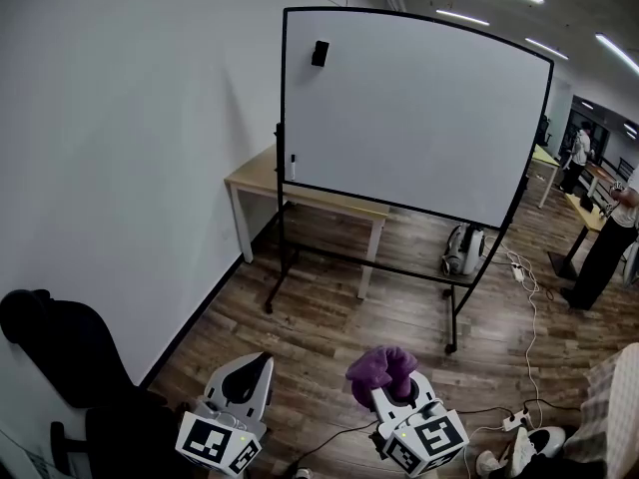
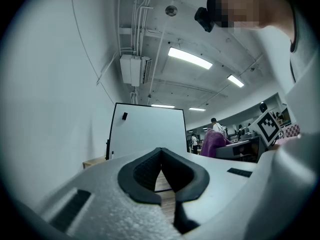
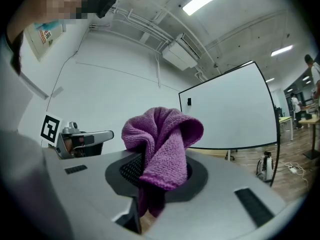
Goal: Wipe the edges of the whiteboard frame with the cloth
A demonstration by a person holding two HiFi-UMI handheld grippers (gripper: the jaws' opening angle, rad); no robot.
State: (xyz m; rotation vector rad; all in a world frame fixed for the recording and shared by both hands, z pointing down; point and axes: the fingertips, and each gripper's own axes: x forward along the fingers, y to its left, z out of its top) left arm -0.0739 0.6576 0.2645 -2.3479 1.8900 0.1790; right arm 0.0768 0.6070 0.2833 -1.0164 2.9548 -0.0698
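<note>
In an office with wood-plank flooring, a whiteboard (image 1: 414, 118) in a black frame (image 1: 284, 98) is seen on its stand beside a white wall, well apart from both grippers. A wooden table (image 1: 262, 178) is set behind its left edge. Low in the head view, the left gripper (image 1: 262, 363) is held with its jaws closed together on nothing. A purple cloth (image 1: 379, 369) is clamped in the right gripper (image 1: 402, 391), bunched above its jaws.
</note>
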